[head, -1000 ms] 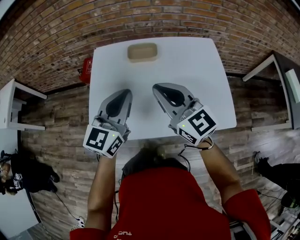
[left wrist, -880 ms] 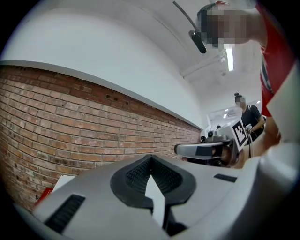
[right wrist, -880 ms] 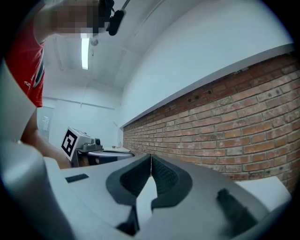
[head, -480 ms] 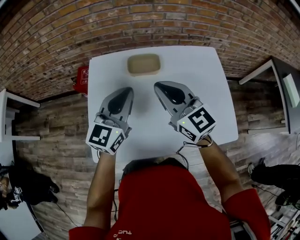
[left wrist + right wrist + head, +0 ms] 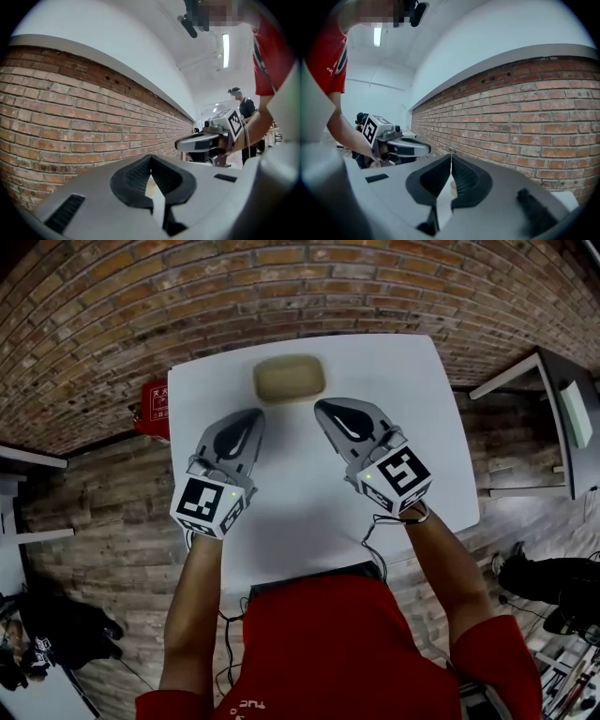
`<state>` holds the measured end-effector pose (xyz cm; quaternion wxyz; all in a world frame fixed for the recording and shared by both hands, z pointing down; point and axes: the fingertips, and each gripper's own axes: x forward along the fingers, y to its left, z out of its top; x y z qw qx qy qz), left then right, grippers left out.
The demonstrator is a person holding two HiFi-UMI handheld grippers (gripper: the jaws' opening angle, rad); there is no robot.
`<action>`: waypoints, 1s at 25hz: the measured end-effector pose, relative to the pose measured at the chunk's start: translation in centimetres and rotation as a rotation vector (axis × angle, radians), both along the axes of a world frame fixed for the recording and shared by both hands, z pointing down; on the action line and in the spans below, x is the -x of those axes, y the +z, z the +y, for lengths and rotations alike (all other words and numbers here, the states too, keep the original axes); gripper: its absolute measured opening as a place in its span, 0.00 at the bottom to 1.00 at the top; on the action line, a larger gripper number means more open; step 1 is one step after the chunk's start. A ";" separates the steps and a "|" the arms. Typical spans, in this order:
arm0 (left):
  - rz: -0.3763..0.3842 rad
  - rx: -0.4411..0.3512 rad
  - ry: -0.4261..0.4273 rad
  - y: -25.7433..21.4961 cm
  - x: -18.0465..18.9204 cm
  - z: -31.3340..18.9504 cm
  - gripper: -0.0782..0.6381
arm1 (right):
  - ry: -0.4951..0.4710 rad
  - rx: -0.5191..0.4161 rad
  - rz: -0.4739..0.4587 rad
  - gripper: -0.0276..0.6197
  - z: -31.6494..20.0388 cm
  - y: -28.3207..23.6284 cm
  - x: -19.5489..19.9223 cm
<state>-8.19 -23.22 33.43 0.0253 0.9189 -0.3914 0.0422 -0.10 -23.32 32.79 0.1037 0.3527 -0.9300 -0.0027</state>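
Note:
A shallow tan tray (image 5: 289, 378) lies at the far side of a white table (image 5: 412, 390), close to the brick wall. My left gripper (image 5: 253, 416) hovers over the table just short of the tray's left end, jaws shut on nothing. My right gripper (image 5: 322, 407) hovers just short of the tray's right end, also shut and empty. In the left gripper view the closed jaws (image 5: 150, 159) point at the wall, with the right gripper (image 5: 201, 142) off to the side. The right gripper view shows its closed jaws (image 5: 450, 158) and the left gripper (image 5: 401, 146) beside them.
A brick wall (image 5: 281, 277) runs behind the table. A red box (image 5: 154, 407) stands on the plank floor at the table's left. Other white tables (image 5: 525, 381) stand to the right. A second person (image 5: 240, 104) stands far off in the left gripper view.
Both grippers have moved forward over the table towards the tan tray and the wall, and their tips now sit close to it. Both stay shut.

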 end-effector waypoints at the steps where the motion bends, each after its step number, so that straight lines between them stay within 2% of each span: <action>1: -0.005 0.002 0.003 0.2 0.0 -0.6 0.13 | -0.006 -0.001 0.018 0.09 -0.6 0.3 -0.1; 14: -0.069 0.037 0.020 4.2 -1.6 -6.5 0.13 | -0.086 -0.003 0.149 0.09 -6.9 4.6 -0.5; 20: -0.110 0.067 0.073 6.4 -2.1 -8.7 0.13 | -0.184 0.053 0.304 0.12 -8.3 8.9 -1.0; 21: -0.118 0.077 0.095 7.0 -2.3 -8.9 0.16 | -0.207 0.058 0.338 0.22 -8.4 9.7 -1.1; 22: -0.128 0.090 0.121 7.6 -2.4 -9.1 0.31 | -0.228 0.059 0.374 0.30 -8.6 10.5 -1.1; 23: -0.138 0.103 0.149 8.2 -2.6 -9.2 0.44 | -0.248 0.054 0.409 0.33 -8.7 11.1 -1.2; 25: -0.170 0.118 0.204 9.3 -3.0 -9.3 0.56 | -0.285 0.029 0.486 0.37 -9.1 12.4 -1.5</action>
